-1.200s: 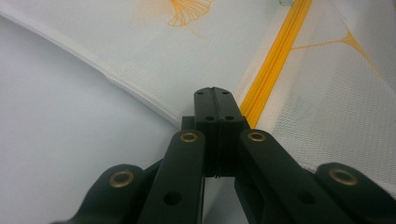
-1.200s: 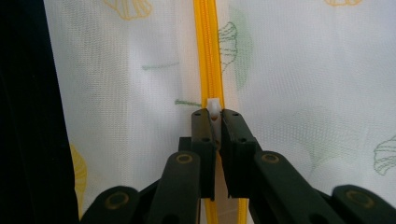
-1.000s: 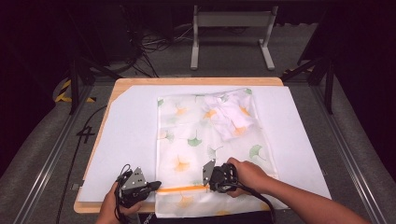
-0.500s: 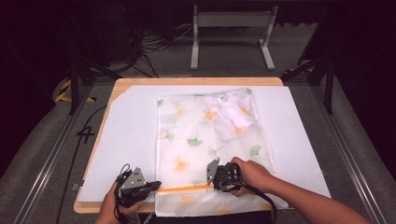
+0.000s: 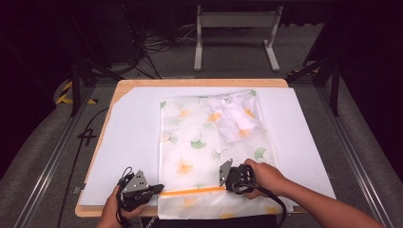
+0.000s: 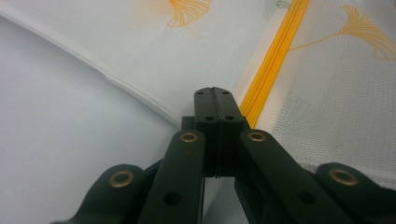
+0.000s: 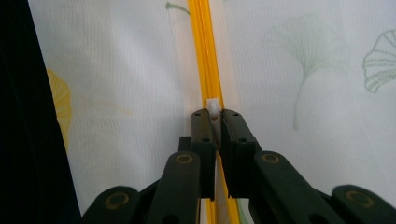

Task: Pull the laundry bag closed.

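Mesh bag (image 5: 209, 147) lies flat on the counter (image 5: 123, 142). Right claw (image 7: 214, 122) pinches the white zipper pull (image 7: 213, 108). Left claw (image 6: 213, 100) clamps the bag's near-left edge.

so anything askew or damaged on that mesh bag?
No damage shows. The mesh bag lies flat on the white sheet, its near edge hanging over the table's front. Inside, a white garment sits bunched off-centre at the far right.

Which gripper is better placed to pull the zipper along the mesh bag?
Right. The right gripper is shut on the small white zipper slider of the orange zipper; the left gripper pins the bag's corner.
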`<act>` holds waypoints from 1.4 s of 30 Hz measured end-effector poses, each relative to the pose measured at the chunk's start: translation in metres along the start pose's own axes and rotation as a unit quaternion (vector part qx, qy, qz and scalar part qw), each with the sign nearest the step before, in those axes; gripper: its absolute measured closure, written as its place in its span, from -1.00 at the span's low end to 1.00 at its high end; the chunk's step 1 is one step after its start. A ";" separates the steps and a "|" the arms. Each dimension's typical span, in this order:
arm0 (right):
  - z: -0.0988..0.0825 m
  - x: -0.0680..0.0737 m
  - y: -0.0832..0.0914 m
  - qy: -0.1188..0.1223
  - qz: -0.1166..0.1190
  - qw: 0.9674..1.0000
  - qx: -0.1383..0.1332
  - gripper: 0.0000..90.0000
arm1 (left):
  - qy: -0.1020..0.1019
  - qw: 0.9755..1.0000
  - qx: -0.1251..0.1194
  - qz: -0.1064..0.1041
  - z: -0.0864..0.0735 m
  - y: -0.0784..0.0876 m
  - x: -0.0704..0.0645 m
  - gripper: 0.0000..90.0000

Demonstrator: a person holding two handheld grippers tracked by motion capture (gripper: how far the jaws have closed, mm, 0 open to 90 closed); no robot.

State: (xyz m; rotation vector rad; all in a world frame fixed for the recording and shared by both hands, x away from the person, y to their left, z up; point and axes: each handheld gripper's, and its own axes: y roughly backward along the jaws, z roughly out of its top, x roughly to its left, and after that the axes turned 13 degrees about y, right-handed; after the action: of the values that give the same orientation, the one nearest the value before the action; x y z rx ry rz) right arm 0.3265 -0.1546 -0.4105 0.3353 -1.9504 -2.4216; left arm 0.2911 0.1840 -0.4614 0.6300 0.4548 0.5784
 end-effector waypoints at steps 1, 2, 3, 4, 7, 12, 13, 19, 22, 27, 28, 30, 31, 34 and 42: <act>-0.001 0.000 0.000 -0.001 -0.002 1.000 0.001 0.87 | 0.000 1.000 0.000 0.000 0.000 0.000 0.000 1.00; -0.003 0.000 0.001 0.000 -0.001 1.000 0.004 0.87 | 0.001 1.000 -0.001 0.000 0.000 0.000 0.000 1.00; -0.005 0.000 0.001 -0.004 -0.003 1.000 0.002 0.87 | 0.001 1.000 -0.001 0.000 0.000 0.000 0.000 1.00; -0.005 0.000 0.001 -0.004 -0.003 1.000 0.002 0.87 | 0.001 1.000 -0.001 -0.001 0.000 0.000 0.000 1.00; -0.010 0.000 0.003 -0.008 -0.002 1.000 0.005 0.87 | 0.001 1.000 0.000 0.000 0.000 0.000 0.000 1.00; -0.017 0.000 0.005 -0.013 -0.001 1.000 0.007 0.87 | 0.001 1.000 0.000 0.000 0.000 0.000 0.000 1.00; -0.019 0.001 0.005 -0.014 -0.001 1.000 0.006 0.87 | 0.001 1.000 0.000 -0.001 0.000 0.000 0.000 1.00; -0.025 0.001 0.007 -0.018 0.000 1.000 0.013 0.87 | 0.002 1.000 0.000 -0.001 0.000 0.000 0.000 1.00; -0.029 0.002 0.009 -0.018 0.000 1.000 0.017 0.87 | 0.002 1.000 0.000 -0.001 0.000 0.000 0.000 1.00; -0.035 0.003 0.011 -0.024 0.001 0.999 0.023 0.87 | 0.001 1.000 0.000 -0.001 0.000 0.000 0.001 1.00; -0.037 0.003 0.011 -0.028 0.001 0.999 0.022 0.87 | 0.002 1.000 0.000 -0.002 0.000 0.000 0.001 1.00; -0.040 0.003 0.012 -0.028 0.003 0.999 0.025 0.87 | 0.002 1.000 0.000 -0.001 0.000 0.000 0.000 1.00; -0.040 0.003 0.012 -0.028 0.003 0.999 0.025 0.87 | 0.002 1.000 -0.001 -0.001 0.000 0.000 0.001 1.00; -0.045 0.003 0.014 -0.033 0.002 0.999 0.028 0.87 | 0.003 1.000 -0.001 -0.002 0.000 0.000 0.001 1.00; -0.059 0.003 0.017 -0.037 0.000 0.999 0.036 0.87 | 0.002 1.000 -0.001 -0.001 0.000 0.000 0.001 1.00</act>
State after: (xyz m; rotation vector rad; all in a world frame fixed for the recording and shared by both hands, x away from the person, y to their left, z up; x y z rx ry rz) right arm 0.3313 -0.2155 -0.4058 0.2491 -2.0706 -2.4030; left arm 0.2915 0.1845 -0.4617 0.6265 0.4594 0.5774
